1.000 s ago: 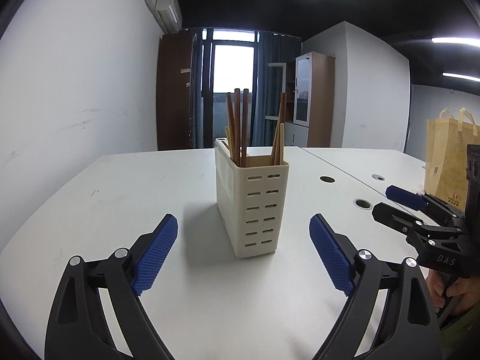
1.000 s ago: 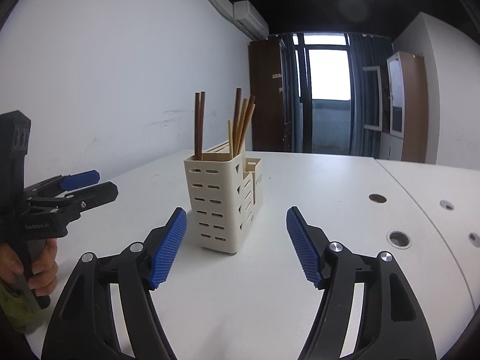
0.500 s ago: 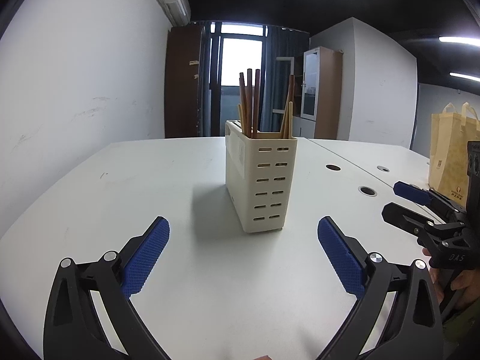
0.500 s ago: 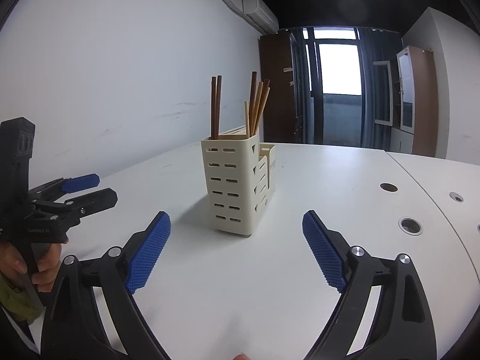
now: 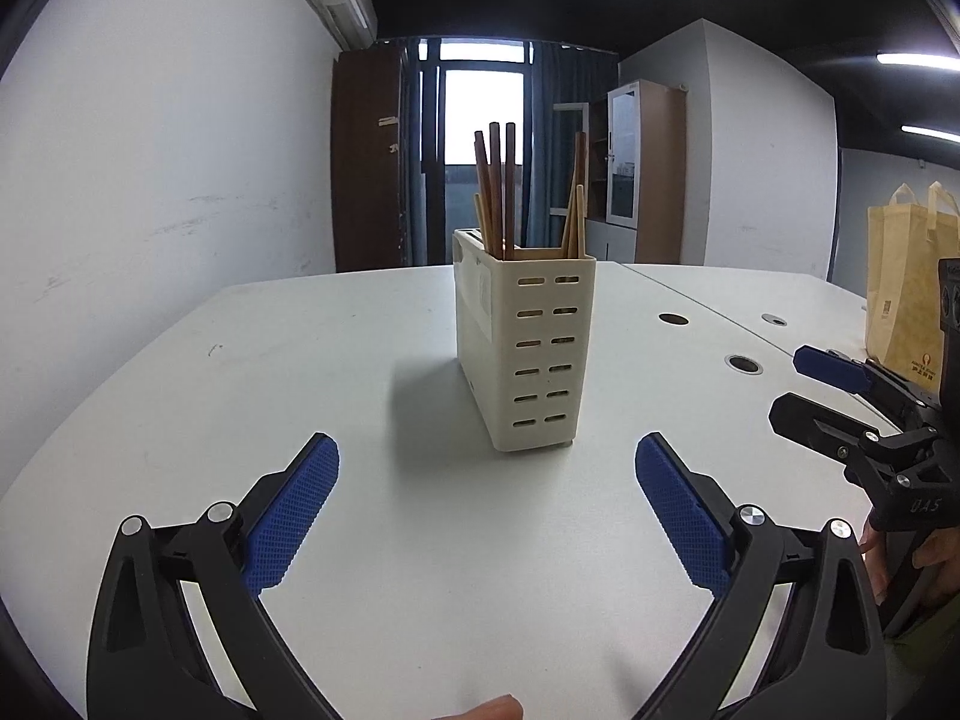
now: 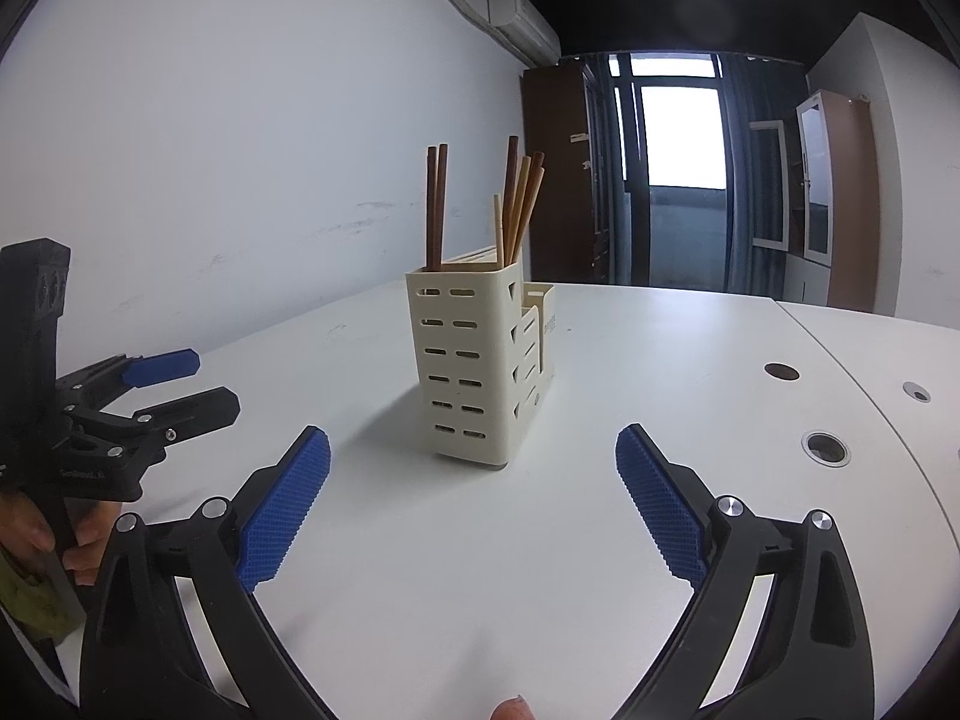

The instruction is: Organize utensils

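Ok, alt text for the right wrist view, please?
A cream utensil holder with brown chopsticks upright in it stands on a white table, beyond the open, empty right claw. The left claw, also open, is at the left edge.

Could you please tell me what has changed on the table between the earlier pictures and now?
The right gripper has just been opening its jaws wider, with nothing between them; the left gripper widened slightly too. Both views have drawn back a little from the cream utensil holder. The holder, its chopsticks and the white table stayed as they were.
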